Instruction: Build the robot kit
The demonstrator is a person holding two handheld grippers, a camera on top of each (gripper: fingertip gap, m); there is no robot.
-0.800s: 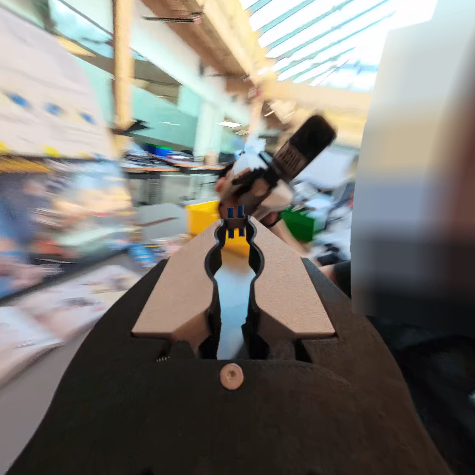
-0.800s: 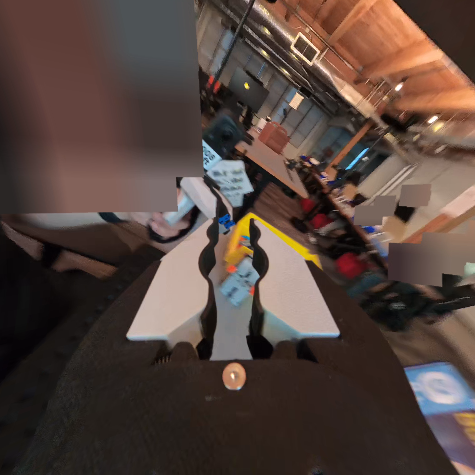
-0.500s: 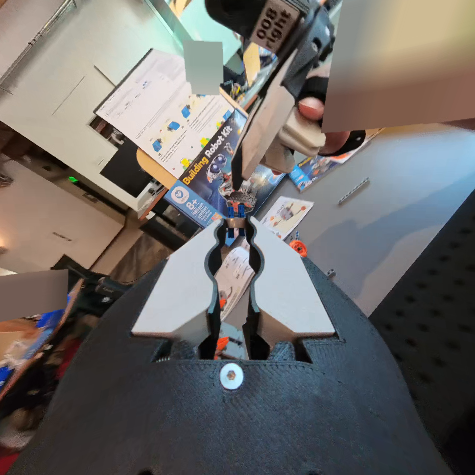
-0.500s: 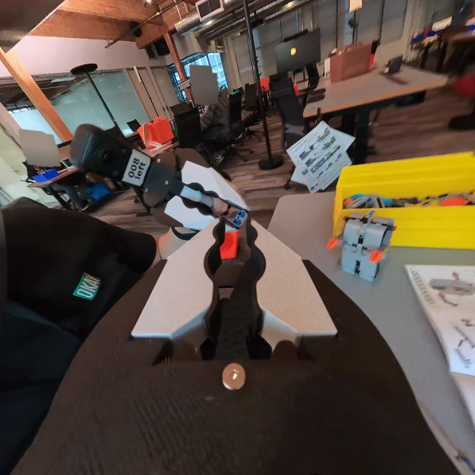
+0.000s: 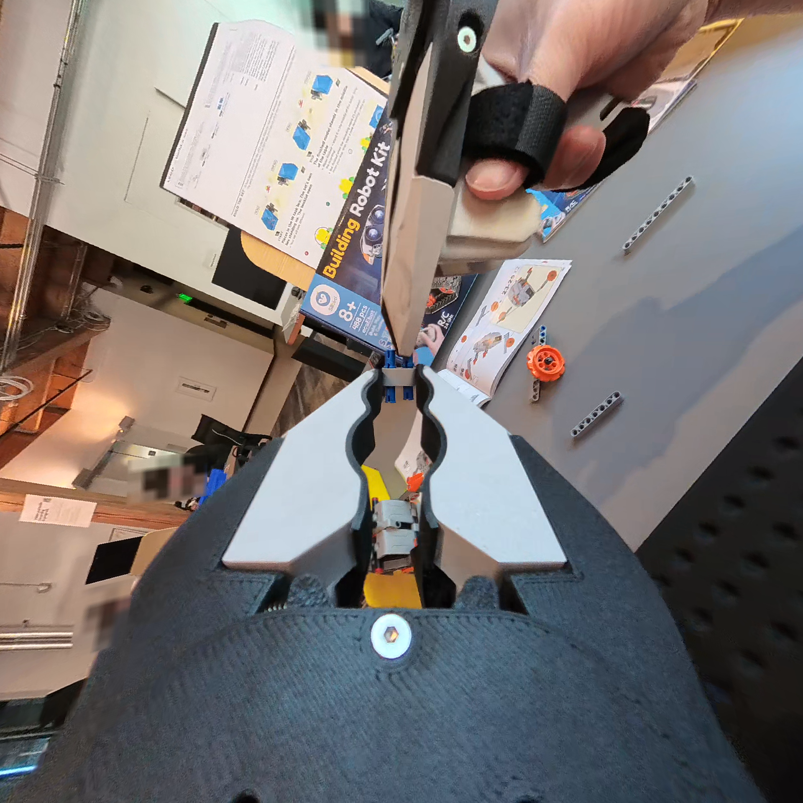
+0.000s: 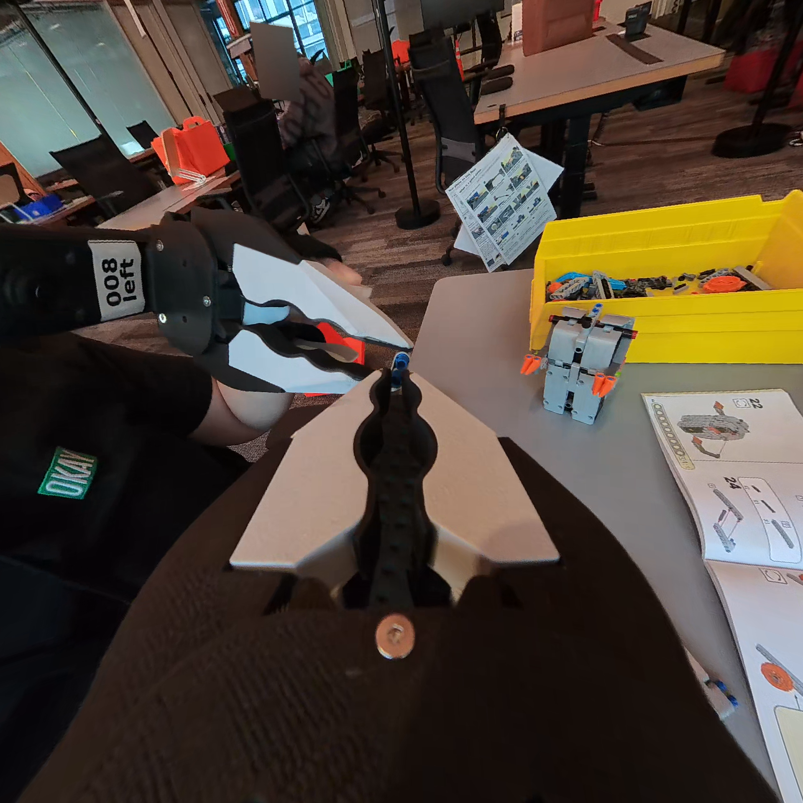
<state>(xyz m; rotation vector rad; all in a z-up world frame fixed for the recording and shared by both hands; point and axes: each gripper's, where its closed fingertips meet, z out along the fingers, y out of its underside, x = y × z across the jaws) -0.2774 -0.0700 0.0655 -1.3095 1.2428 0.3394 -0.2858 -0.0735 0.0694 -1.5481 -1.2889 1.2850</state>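
My left gripper (image 5: 397,376) is shut on a small grey connector (image 5: 396,373) with two blue pins through it, held in the air off the table's edge. My right gripper (image 6: 394,376) comes in from above in the left wrist view (image 5: 402,347). Its tips are closed on one blue pin (image 6: 399,361) of that connector. The left gripper also shows in the right wrist view (image 6: 391,360), coming in from the left with a person's hand behind it. The two grippers meet tip to tip at the piece.
On the grey table (image 6: 478,313) stand a yellow bin (image 6: 652,330) of loose parts and a grey model with orange tips (image 6: 582,360). An open instruction booklet (image 6: 738,469) lies at the right. An orange wheel (image 5: 545,363), grey beams (image 5: 595,415) and a kit box (image 5: 360,226) lie farther off. The grippers are tip to tip, or close to it.
Both views have swung and steadied. The right gripper has closed in on the left gripper's piece and narrowed its fingers onto a blue pin. The left gripper has kept its hold.
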